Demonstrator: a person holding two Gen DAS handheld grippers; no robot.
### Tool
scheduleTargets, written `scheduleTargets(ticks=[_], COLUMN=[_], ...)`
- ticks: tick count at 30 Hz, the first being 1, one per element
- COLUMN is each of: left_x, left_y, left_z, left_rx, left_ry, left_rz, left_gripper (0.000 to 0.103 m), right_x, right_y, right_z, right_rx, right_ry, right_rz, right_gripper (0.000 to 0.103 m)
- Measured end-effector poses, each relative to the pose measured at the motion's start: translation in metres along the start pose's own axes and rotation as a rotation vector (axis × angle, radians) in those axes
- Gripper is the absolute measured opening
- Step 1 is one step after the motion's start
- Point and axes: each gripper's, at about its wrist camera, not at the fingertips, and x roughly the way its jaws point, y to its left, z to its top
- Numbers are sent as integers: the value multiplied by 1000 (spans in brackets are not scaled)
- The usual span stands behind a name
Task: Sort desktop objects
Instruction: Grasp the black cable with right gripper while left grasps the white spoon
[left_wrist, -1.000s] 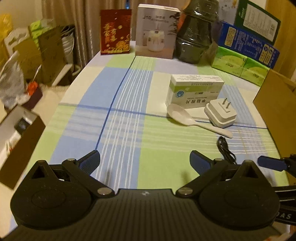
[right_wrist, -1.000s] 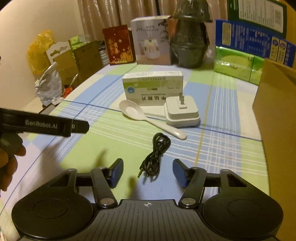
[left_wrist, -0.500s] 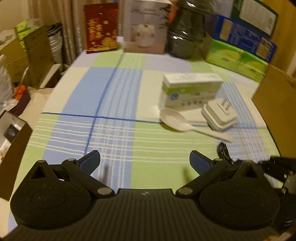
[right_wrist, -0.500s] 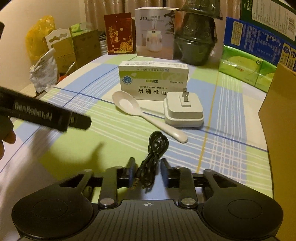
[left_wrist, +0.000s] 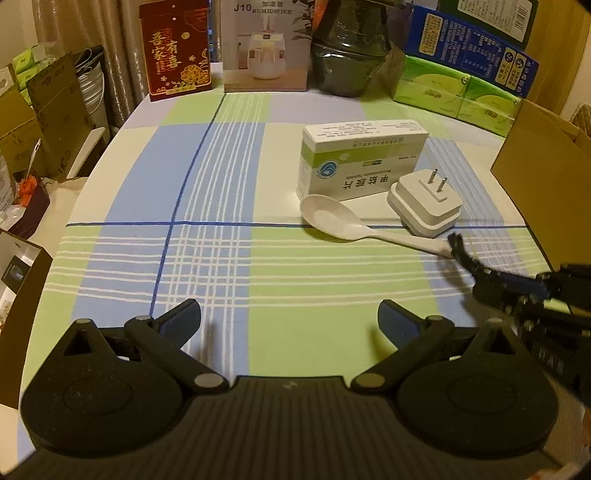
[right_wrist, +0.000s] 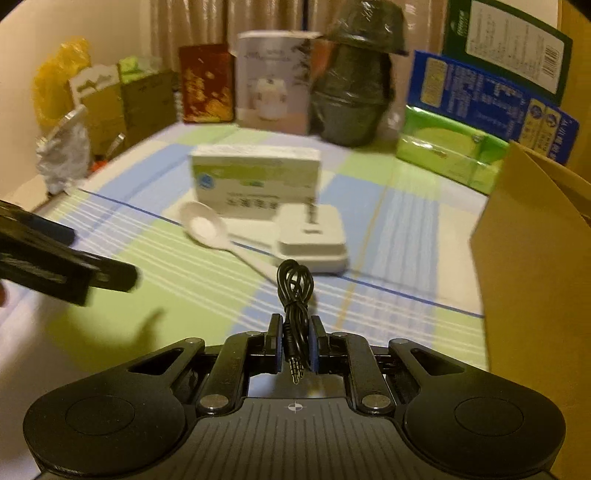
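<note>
Right gripper (right_wrist: 294, 338): jaws clamped on a coiled black audio cable (right_wrist: 294, 291) — plug tips pointing back toward the camera.
Left gripper (left_wrist: 289, 319): jaws spread wide, nothing between them, above the checked tabletop (left_wrist: 229, 258).
Middle ground: white spoon (left_wrist: 334, 221), white plug adapter (left_wrist: 424, 206), medicine box (left_wrist: 360, 158) — close together.
Right edge: brown cardboard box (right_wrist: 535, 258).
Far edge: humidifier box (left_wrist: 266, 44), red packet (left_wrist: 175, 50).

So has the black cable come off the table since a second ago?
Yes. The black cable lay flat short of the spoon; now the right gripper has shut on it, and its loop overlaps the charger's near edge.
</note>
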Motion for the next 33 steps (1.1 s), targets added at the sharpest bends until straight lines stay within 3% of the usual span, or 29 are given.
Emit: scheduleTargets(ticks=[5,11,23,25,29,33], left_x=[0,1,0,0,5,13], left_y=[-4,-4,4,7,11,7], left_z=[1,1,0,1,3,5], left_rx=[11,13,-20,-27,-40,-25], left_ry=[-7,-5,-20,-27,-36,-42], left_rz=[-10,-11,-8,-9,-6,-27], left_gripper=[100,100,100,100,98,87], right_x=[16,27,-2,-4,0,4], right_y=[-15,-6,49,52,35,15], right_z=[9,7,-11,-11,-5,2], right_rx=[-38,-97,-151,-158,-87,-10], right_ry=[19,61,97,93,85,72], right_rz=[-61,-6,424,409,282,213], right_gripper=[11,11,10,10,10,10])
